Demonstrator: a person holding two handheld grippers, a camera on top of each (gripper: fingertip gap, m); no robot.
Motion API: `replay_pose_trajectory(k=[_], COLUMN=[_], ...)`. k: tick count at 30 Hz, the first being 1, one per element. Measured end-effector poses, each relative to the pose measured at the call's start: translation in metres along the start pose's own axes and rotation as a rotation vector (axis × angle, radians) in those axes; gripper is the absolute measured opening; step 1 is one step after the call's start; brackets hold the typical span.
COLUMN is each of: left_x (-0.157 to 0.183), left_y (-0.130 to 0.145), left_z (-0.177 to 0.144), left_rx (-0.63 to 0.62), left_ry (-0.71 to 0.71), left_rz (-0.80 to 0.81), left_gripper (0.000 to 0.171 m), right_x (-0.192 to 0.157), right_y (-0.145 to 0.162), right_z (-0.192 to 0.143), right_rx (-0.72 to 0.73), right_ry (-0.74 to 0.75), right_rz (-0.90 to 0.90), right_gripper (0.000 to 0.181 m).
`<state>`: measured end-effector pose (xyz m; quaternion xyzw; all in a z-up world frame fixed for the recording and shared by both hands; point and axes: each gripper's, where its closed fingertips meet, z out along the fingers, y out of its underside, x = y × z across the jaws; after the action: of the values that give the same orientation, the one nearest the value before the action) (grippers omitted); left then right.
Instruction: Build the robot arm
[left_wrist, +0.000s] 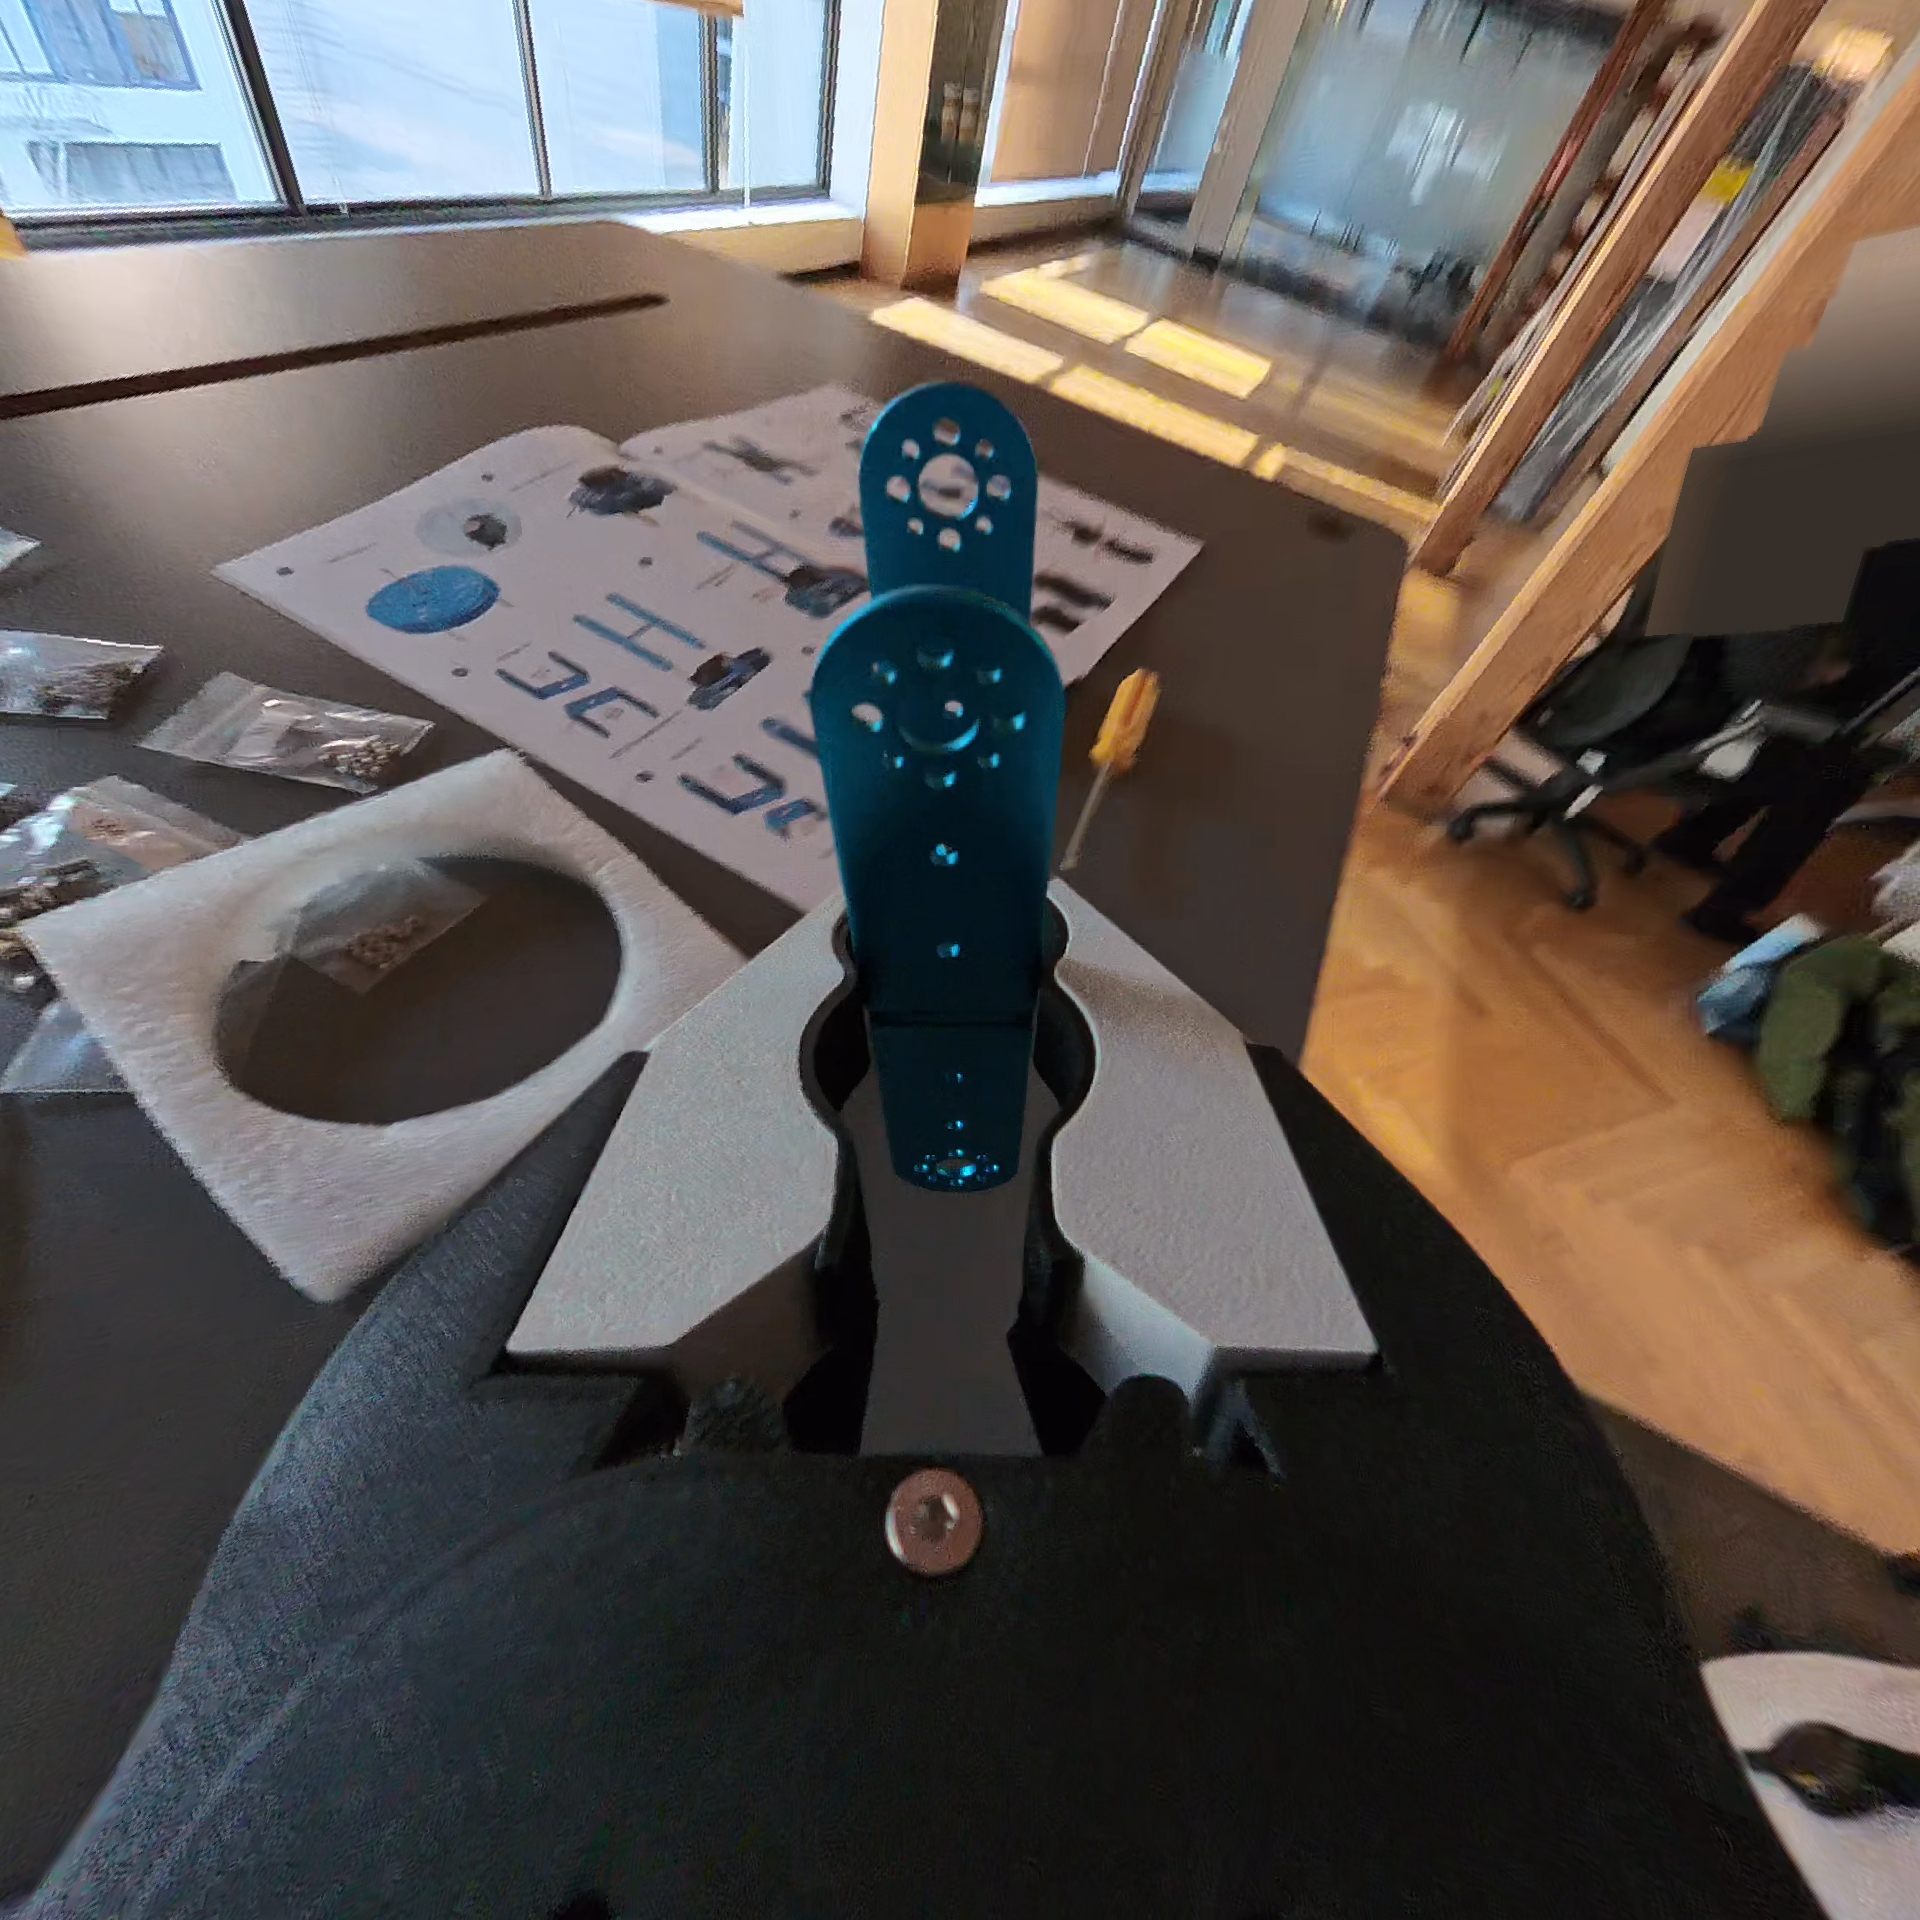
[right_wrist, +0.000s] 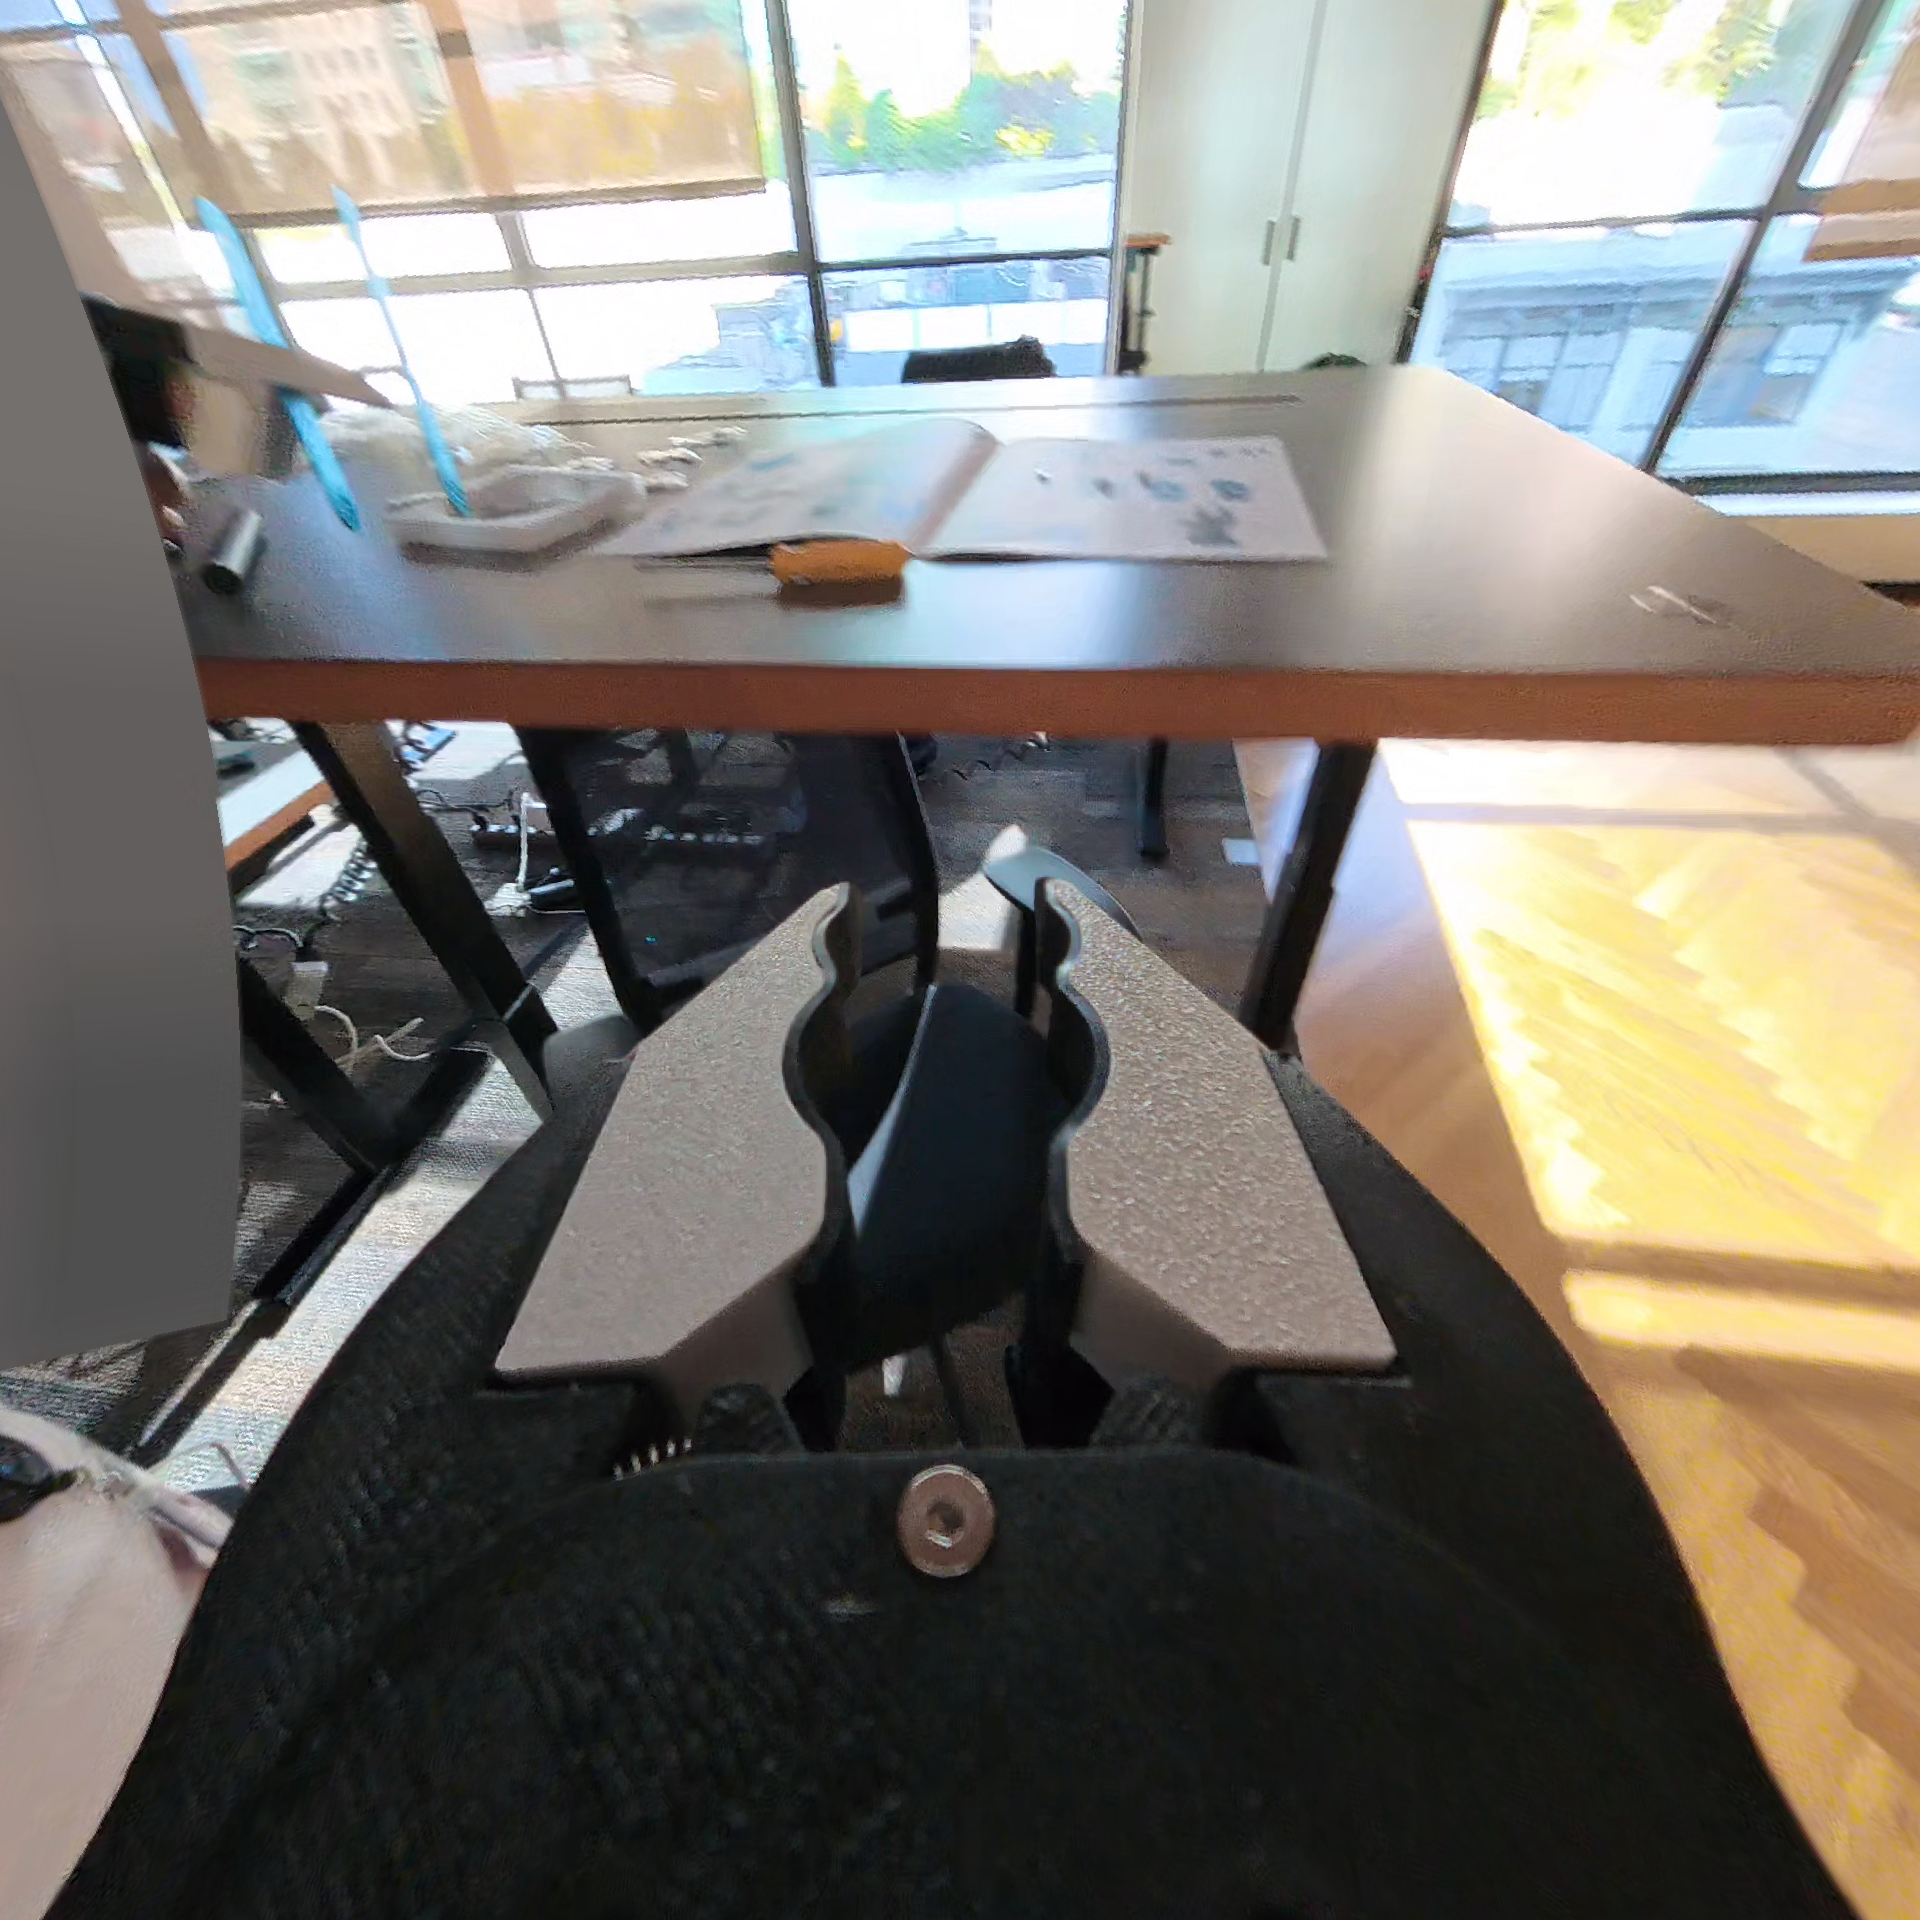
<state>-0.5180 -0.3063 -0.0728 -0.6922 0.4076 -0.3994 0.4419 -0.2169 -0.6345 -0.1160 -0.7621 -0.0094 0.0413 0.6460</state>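
Observation:
My left gripper (left_wrist: 948, 935) is shut on a blue metal U-shaped bracket (left_wrist: 935, 810) with round hole patterns. It holds the bracket upright above the dark table (left_wrist: 312, 312), both arms pointing away from the camera. The bracket's two arms also show at the far left of the right wrist view (right_wrist: 405, 353). My right gripper (right_wrist: 948, 914) is open and empty. It hangs below the table's front edge (right_wrist: 1039, 696), in front of a black office chair (right_wrist: 935, 1122).
On the table lie an open picture booklet (left_wrist: 623, 582), a yellow-handled screwdriver (left_wrist: 1117, 727), a white foam sheet with a round hole (left_wrist: 156, 1039) and small clear bags of hardware (left_wrist: 291, 727). Wooden floor and another chair (left_wrist: 1579, 748) are at the right. Tip to tip, the grippers are about 45 centimeters apart.

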Motion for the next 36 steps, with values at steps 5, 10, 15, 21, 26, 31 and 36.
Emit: replay_pose_trajectory(k=[5,10,15,21,26,31,36], left_x=[0.082,0.193,0.278,0.328,0.323,0.31,0.295], left_y=[-0.039,-0.074,-0.136,-0.186,-0.251,-0.306,-0.328], left_z=[-0.02,0.017,0.091,0.231,0.354,0.474,0.582], left_rx=[0.138,0.203,0.235,0.267,0.342,0.316,0.316], left_ry=[-0.049,-0.008,0.076,0.127,0.072,0.005,-0.117], left_rz=[-0.01,-0.029,0.085,0.192,0.198,0.241,0.204], left_gripper=[0.026,0.026,0.026,0.026,0.025,0.026,0.026], right_x=[0.1,0.19,0.285,0.427,0.565,0.693,0.831], right_y=[0.039,0.061,0.037,0.018,0.046,0.07,0.063], right_z=[-0.129,-0.21,-0.18,-0.091,-0.11,-0.107,0.014], right_rx=[0.009,-0.029,0.104,0.179,0.033,-0.024,-0.046], right_ry=[0.097,0.168,0.036,-0.057,0.081,0.171,0.009], right_rz=[0.115,0.215,0.238,0.121,0.033,-0.009,-0.117], right_gripper=[0.028,0.027,0.044,0.031,0.022,0.02,0.026])
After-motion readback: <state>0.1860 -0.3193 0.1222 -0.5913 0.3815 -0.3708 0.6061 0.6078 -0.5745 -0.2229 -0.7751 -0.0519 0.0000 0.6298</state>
